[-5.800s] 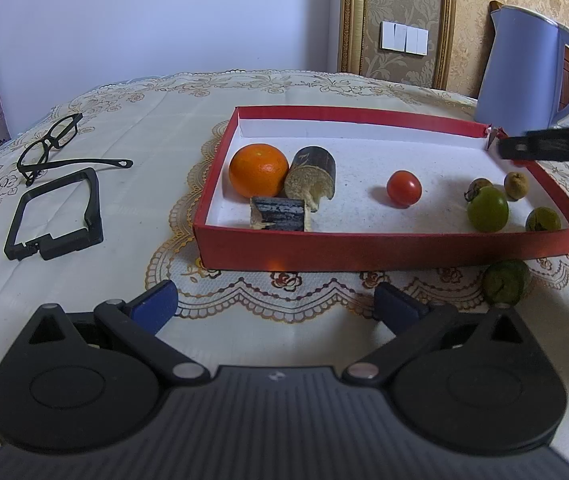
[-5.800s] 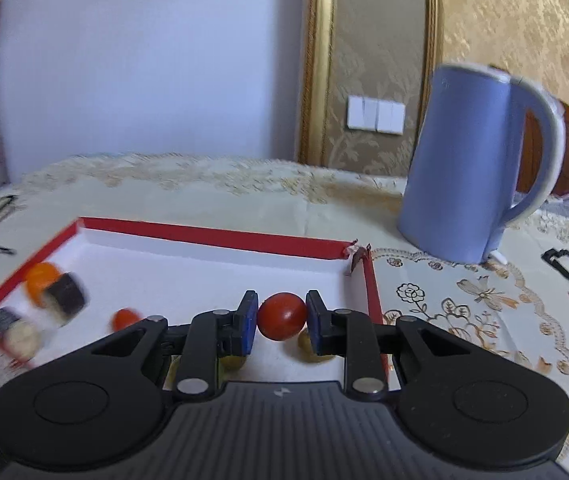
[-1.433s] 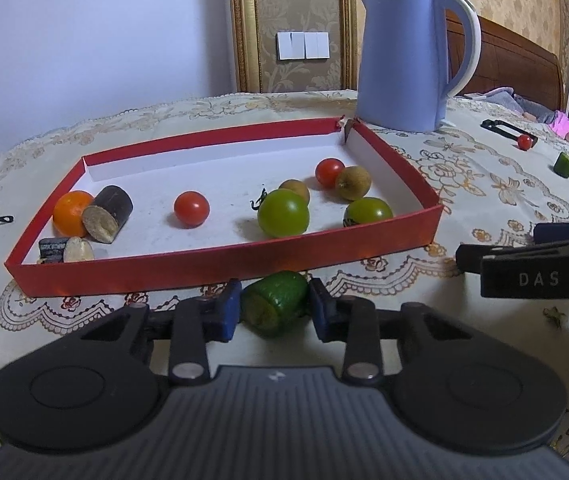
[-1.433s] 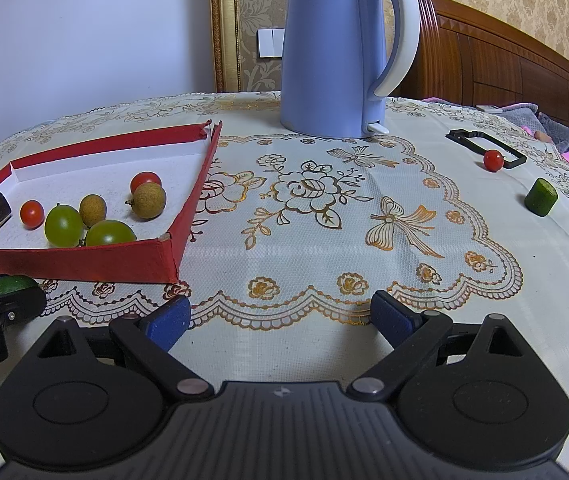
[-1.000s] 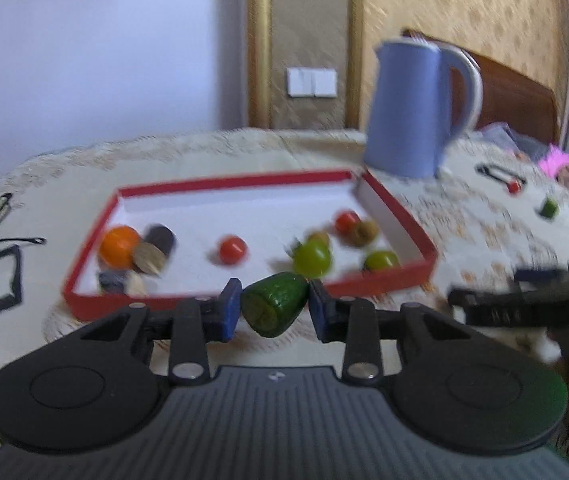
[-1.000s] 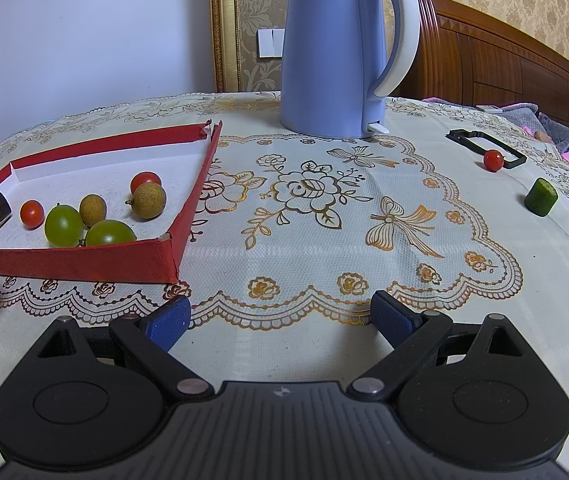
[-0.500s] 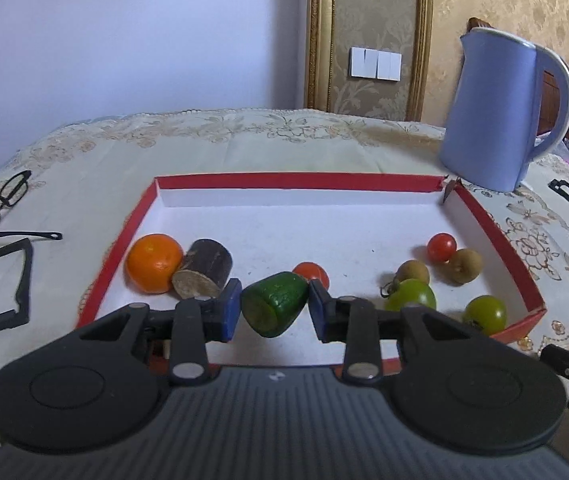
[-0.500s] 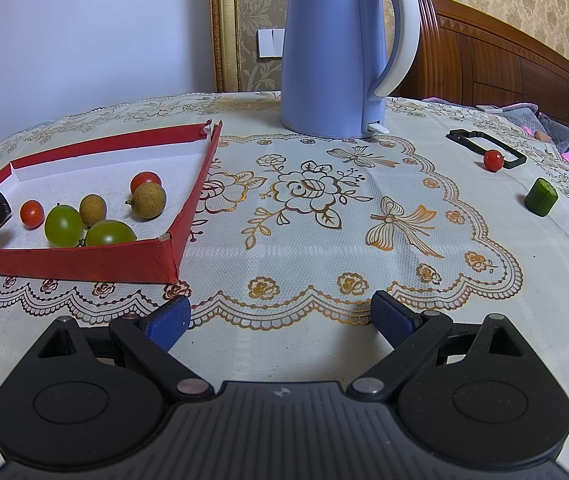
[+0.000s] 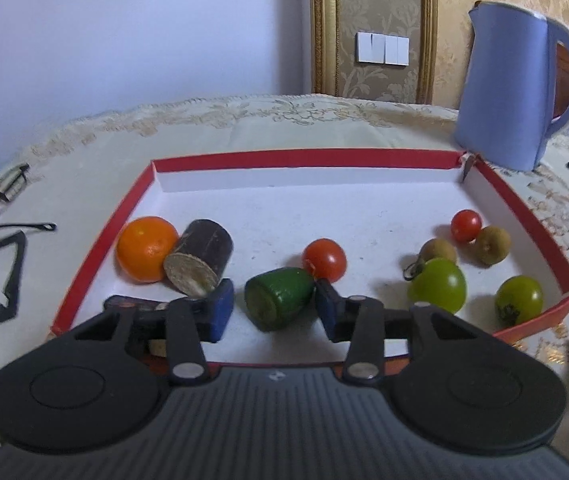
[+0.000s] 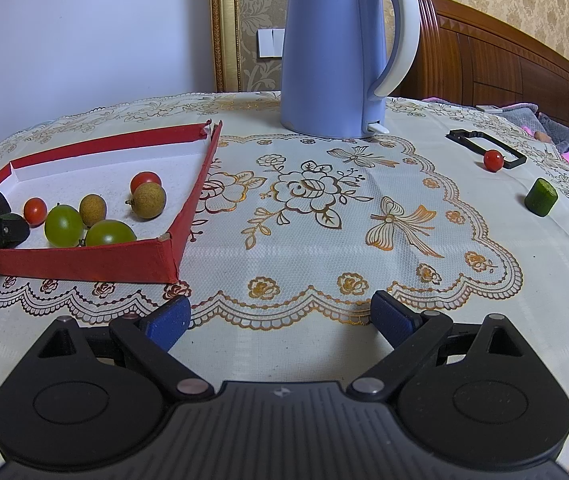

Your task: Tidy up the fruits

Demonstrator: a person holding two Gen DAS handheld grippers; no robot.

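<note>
- Left gripper [image 9: 270,307] jaws are standing apart around the green cucumber piece [image 9: 276,298], which is lying in the red tray [image 9: 524,216]; half a second ago they were clamping it aloft.
- Right gripper [image 10: 280,320] jaws are resting wide open, empty.
- Risk: the piece rolling into the near tomato [image 9: 323,259] during withdrawal.
- Two items are waiting far right: loose tomato [image 10: 493,159], cucumber chunk [image 10: 541,197].

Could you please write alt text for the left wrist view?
The left gripper, open, has a green cucumber piece between its fingers in a red tray of fruit. A blue kettle stands behind; glasses lie left.
</note>
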